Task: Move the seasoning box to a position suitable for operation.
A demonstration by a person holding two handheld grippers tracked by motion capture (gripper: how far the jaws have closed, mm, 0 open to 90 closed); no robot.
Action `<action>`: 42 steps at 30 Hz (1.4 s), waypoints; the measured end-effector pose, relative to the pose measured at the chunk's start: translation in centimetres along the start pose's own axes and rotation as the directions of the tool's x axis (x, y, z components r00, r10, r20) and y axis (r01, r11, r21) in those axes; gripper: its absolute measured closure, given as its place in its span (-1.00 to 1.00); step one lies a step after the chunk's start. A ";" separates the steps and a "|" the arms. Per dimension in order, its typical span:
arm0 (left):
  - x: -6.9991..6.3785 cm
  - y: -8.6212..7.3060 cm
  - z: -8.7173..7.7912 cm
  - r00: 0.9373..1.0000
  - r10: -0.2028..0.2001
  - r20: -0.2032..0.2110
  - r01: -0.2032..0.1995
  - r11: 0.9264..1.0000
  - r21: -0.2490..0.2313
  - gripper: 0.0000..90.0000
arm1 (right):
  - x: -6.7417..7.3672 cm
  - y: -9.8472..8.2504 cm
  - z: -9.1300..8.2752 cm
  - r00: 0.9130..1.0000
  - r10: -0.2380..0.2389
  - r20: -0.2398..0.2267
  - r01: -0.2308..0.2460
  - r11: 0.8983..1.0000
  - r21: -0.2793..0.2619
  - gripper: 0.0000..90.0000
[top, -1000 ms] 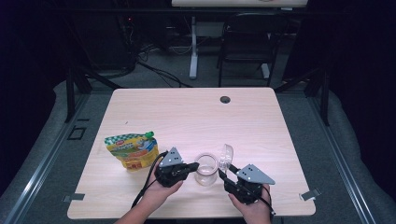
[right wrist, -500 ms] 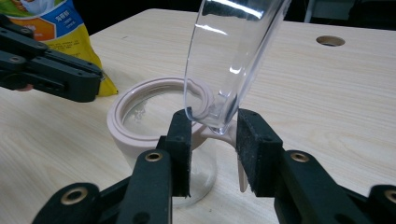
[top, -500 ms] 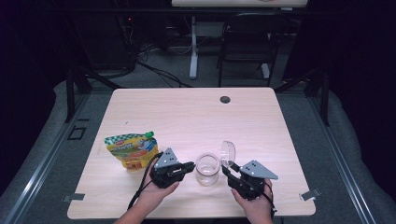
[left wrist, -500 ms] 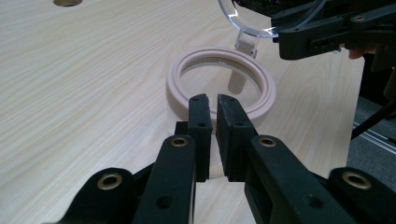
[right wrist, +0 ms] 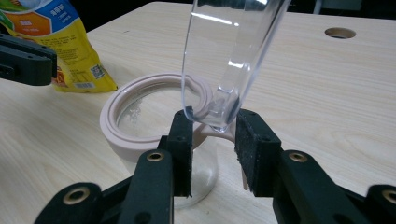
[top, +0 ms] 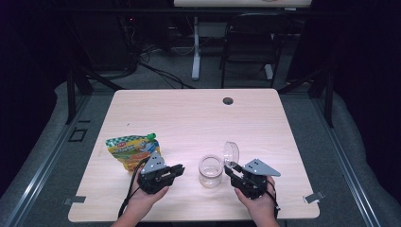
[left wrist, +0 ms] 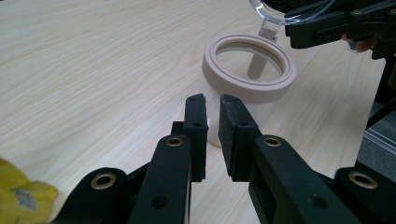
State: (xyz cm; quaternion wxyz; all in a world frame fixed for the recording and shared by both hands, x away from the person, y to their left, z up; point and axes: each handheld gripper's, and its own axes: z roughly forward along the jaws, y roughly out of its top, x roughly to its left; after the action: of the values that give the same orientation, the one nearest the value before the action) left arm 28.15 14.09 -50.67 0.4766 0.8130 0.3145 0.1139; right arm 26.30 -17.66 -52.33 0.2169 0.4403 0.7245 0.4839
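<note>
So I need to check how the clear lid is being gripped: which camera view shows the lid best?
The right gripper view: the clear lid stands close up, its lower edge between the right gripper pads above the jar. The high view shows the lid small and raised. The left gripper view catches its rim at the top edge.

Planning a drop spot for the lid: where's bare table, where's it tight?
Free: the far half of the table up to the cable hole, and the right side beyond the right gripper. Tight: near edge, pouch, left gripper, jar, raised lid.
</note>
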 end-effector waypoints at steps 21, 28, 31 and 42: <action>4.1 -3.0 -6.3 0.988 -0.064 -0.141 0.060 0.998 -0.033 0.67 | -0.5 -0.4 -1.0 1.000 0.000 -0.028 0.001 1.000 0.025 0.40; 5.5 -3.7 -8.1 0.981 -0.095 -0.166 0.090 0.995 -0.036 0.62 | -0.4 -0.5 -0.9 0.999 -0.015 -0.030 0.016 0.999 0.034 0.36; 6.0 -4.0 -9.1 0.980 -0.095 -0.176 0.087 0.995 -0.049 0.56 | -0.3 -0.5 -0.8 0.999 -0.013 -0.031 0.014 0.999 0.031 0.34; 8.5 -5.5 -12.1 0.960 -0.188 -0.208 0.169 0.980 -0.105 0.49 | -0.6 -0.4 -1.0 1.000 0.004 -0.027 -0.003 1.000 0.025 0.31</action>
State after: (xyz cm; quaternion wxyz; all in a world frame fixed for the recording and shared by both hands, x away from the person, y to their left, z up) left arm 26.71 29.78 -50.04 0.4824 0.7427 0.4315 0.1716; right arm 25.66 -18.77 -52.34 0.2007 0.4375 0.7327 0.4812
